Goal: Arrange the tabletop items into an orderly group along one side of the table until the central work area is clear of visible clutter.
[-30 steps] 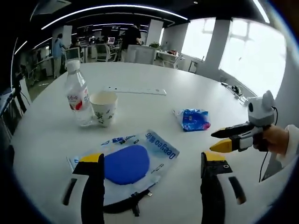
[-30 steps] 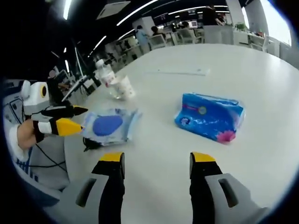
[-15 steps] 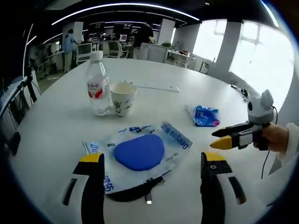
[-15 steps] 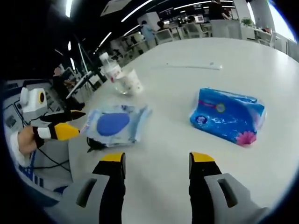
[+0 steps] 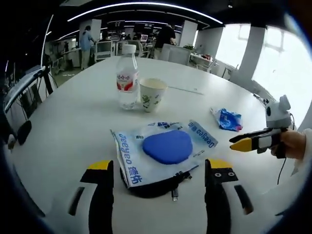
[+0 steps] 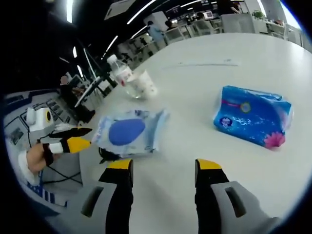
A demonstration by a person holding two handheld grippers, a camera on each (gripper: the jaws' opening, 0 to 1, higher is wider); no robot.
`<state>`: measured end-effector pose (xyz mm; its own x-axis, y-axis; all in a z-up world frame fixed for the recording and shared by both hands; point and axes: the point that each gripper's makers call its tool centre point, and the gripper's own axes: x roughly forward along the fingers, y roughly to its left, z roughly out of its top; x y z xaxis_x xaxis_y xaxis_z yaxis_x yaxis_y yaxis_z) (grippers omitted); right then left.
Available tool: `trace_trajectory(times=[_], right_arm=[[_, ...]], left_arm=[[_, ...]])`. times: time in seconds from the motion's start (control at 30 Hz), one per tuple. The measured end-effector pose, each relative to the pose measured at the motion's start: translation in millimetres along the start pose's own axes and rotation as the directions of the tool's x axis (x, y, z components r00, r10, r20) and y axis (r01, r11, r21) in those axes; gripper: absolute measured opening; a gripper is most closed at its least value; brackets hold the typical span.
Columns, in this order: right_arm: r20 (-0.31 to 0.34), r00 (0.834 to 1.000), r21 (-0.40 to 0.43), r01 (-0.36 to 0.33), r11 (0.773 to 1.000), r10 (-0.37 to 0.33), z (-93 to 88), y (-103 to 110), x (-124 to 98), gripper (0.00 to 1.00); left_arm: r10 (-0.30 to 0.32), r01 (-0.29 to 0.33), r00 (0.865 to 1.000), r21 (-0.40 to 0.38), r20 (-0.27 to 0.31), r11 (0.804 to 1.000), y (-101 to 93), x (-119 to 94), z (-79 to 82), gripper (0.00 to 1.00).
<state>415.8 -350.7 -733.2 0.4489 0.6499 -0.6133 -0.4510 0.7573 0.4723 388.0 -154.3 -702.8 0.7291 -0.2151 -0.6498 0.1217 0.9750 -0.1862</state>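
Left gripper [image 5: 155, 170] jaws wide, empty; mouse-pad packet [image 5: 165, 150] lies on the table [image 5: 63, 122] dead ahead, frame centre, long axis crosswise. Right gripper [image 6: 162, 168] likewise wide, packet seen upper left.

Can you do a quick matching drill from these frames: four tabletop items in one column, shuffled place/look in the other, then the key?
Items:
1. water bottle
2. paper cup
3. wet-wipes pack
4. blue tissue pack

Descriptions:
A. lies flat over a black object, large blue oval on top
B. clear, white cap, red label
C. alone on the white table, pink flower at one corner
D. open-topped, printed pattern, right beside the bottle

Pairs: 1-B, 2-D, 3-A, 4-C
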Motion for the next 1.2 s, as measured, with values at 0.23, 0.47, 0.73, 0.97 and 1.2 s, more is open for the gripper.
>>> trace_trajectory(times=[0.23,0.47,0.73,0.97,1.2], right_arm=[[0.021,0.999,0.067,-0.029,0.997,0.027,8.9,6.2,16.4,0.46],[0.018,0.999,0.117,-0.046,0.992,0.045,10.6,10.8,35.5,0.43],[0.030,0.998,0.149,-0.057,0.987,0.053,14.1,16.6,51.2,0.16],[0.022,0.999,0.119,-0.036,0.992,0.033,8.7,11.2,52.6,0.00],[0.045,0.999,0.051,-0.023,0.998,0.020,9.9,17.3,40.5,0.00]], left_arm=[[-0.004,0.003,1.000,-0.087,-0.015,0.996,13.0,0.5,-6.1,0.60],[-0.026,0.019,0.998,-0.123,-0.056,0.992,14.6,6.2,-21.0,0.46],[-0.039,0.029,0.997,-0.153,-0.068,0.988,16.1,12.8,-22.1,0.20],[-0.014,0.001,0.996,-0.155,-0.084,0.988,27.5,13.0,-23.1,0.04],[-0.006,0.005,0.997,-0.012,-0.075,1.000,23.3,14.1,-9.1,0.00]])
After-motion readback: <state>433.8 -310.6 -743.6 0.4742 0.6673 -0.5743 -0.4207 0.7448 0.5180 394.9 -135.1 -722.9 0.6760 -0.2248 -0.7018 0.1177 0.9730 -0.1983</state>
